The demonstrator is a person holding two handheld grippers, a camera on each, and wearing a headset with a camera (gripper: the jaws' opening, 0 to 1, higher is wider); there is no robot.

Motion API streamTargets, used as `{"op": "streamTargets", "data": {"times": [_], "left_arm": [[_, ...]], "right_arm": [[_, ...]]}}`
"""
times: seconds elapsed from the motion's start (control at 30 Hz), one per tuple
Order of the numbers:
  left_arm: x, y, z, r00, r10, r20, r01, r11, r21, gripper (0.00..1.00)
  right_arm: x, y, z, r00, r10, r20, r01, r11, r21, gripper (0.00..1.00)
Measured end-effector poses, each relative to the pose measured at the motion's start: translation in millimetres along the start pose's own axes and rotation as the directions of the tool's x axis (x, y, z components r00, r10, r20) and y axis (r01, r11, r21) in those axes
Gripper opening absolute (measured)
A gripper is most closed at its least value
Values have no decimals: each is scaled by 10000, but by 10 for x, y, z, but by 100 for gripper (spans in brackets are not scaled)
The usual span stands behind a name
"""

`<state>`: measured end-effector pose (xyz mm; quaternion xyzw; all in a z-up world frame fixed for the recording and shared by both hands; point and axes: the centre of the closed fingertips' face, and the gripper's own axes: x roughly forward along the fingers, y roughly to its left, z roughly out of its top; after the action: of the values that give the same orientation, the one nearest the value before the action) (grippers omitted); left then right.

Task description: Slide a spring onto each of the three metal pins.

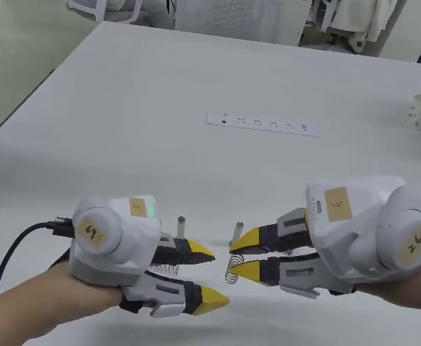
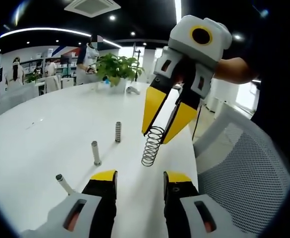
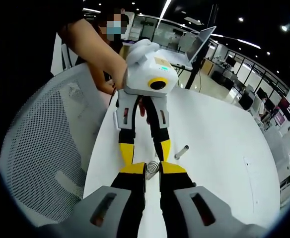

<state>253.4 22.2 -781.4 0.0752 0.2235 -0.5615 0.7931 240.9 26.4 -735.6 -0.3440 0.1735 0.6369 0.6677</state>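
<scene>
Head view: white table. Both grippers are low over its near edge, tips facing each other.
- Right gripper: yellow tips nearly together, pinching a spring by its upper coils. The rest of the spring hangs below the tips. Cannot tell whether its lower end touches the table.
- Left gripper: jaws spread wide, nothing between them.
- 2 pins stand on the table just behind the tips: one pin behind the left gripper, another just beside the right gripper's upper tip.
- Power strip lies farther back, well apart from the work.

Left gripper view: the left gripper has its jaws apart and empty. The right gripper enters from the upper right with the spring clamped at the top and slanting down. 3 pins stand in a row to the left of the spring:
- Near pin: bare, leaning in this view.
- Middle pin: bare, upright.
- Far pin: ribbed along its length, looks like a coil sits on it.

The held spring is apart from all 3.

Right gripper view: the right gripper is narrow, gripping the spring. The left gripper is opposite with its tips apart. 1 pin is beside them. A mesh chair is at the table edge.
</scene>
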Motion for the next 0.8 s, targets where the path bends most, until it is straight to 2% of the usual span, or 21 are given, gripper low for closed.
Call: {"op": "streamTargets", "data": {"times": [0.5, 0.8], "left_arm": [[-174, 111, -105, 9987, 505, 23, -504, 9979, -403, 37], [-281, 203, -148, 9945, 1043, 127, -1035, 9933, -522, 49]], "right_arm": [[4, -19, -29, 9999, -148, -81, 148, 9999, -51, 7], [4, -36, -55, 9994, -279, -179, 278, 9996, -51, 7]]}}
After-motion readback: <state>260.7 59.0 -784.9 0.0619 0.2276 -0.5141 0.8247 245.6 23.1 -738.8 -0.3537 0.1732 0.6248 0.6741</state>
